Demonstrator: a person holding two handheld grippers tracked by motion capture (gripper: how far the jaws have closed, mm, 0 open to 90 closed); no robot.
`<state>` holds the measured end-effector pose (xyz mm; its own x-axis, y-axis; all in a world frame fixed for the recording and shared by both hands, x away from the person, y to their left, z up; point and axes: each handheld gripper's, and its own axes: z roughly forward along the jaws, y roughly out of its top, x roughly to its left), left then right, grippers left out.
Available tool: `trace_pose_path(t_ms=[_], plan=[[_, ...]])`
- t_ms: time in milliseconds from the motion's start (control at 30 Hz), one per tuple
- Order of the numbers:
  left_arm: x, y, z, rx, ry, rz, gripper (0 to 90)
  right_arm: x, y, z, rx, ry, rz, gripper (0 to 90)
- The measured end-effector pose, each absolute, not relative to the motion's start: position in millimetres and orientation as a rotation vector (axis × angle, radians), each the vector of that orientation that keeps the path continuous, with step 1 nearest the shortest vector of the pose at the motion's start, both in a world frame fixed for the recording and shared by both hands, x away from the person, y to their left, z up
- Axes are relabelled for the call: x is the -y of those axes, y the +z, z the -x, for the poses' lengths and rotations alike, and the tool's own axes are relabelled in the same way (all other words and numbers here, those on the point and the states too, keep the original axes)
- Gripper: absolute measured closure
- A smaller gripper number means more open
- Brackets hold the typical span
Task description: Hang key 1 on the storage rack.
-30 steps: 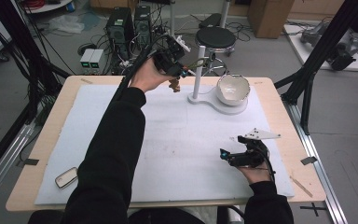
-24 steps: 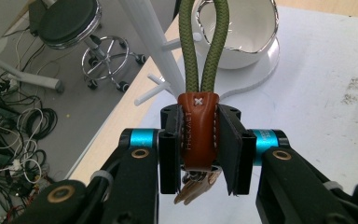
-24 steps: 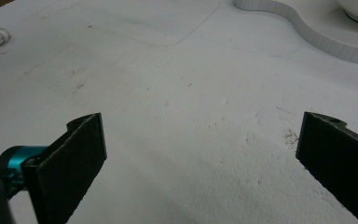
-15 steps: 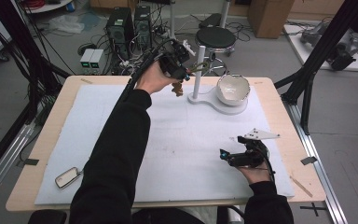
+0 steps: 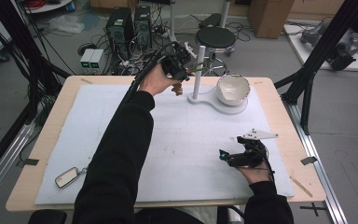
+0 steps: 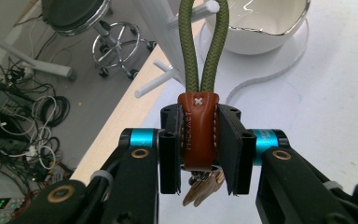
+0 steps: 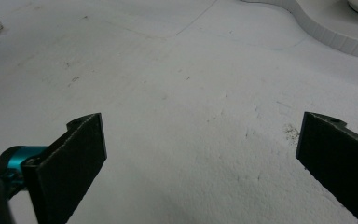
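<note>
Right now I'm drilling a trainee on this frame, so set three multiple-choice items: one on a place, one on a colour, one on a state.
1. Where is the bowl?
A. on the white stand's base
B. on the stool
C. beside the fob

2. What colour is the cord loop?
A. red
B. olive green
C. white

3. How is the right claw?
A. shut on a key
B. shut on nothing
C. open

A: it sits on the stand base. B: olive loop above a brown tab, clamped by the left claw. C: wide gap, only mat between.

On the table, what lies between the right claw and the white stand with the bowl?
Nothing: in the high view, bare white mat separates the right claw from the stand and bowl. The right gripper view agrees.
</note>
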<state>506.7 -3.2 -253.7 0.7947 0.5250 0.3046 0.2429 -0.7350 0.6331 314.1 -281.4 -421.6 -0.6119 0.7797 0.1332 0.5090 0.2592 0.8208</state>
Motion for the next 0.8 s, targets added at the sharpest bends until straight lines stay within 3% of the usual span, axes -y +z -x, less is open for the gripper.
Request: trace_pose_path(t_ms=[267,400,500,567,667,800], plan=[[10.7,-266.4,-514.8,-0.563,0.656,-2.399,70.0,280.9,-423.4,-314.4,-2.24,1.255,-1.194,0.6],[11.4,-271.8,-518.0,-0.563,0.597,-2.395,63.9,281.1,-423.4,-314.5,-2.238,1.253,-1.195,0.6],[10.9,-276.8,-518.3,-0.583,0.524,-2.359,52.3,281.6,-423.5,-315.3,-2.235,1.255,-1.191,0.7],[12.0,-278.1,-516.3,-0.559,0.555,-2.375,40.4,281.8,-423.6,-315.5,-2.235,1.253,-1.19,0.6],[12.2,-282.2,-515.5,-0.572,0.529,-2.384,11.9,281.6,-423.8,-315.4,-2.235,1.251,-1.19,0.6],[6.2,-282.5,-516.0,-0.578,0.434,-2.349,3.0,282.1,-423.2,-314.6,-2.231,1.254,-1.191,0.7]])
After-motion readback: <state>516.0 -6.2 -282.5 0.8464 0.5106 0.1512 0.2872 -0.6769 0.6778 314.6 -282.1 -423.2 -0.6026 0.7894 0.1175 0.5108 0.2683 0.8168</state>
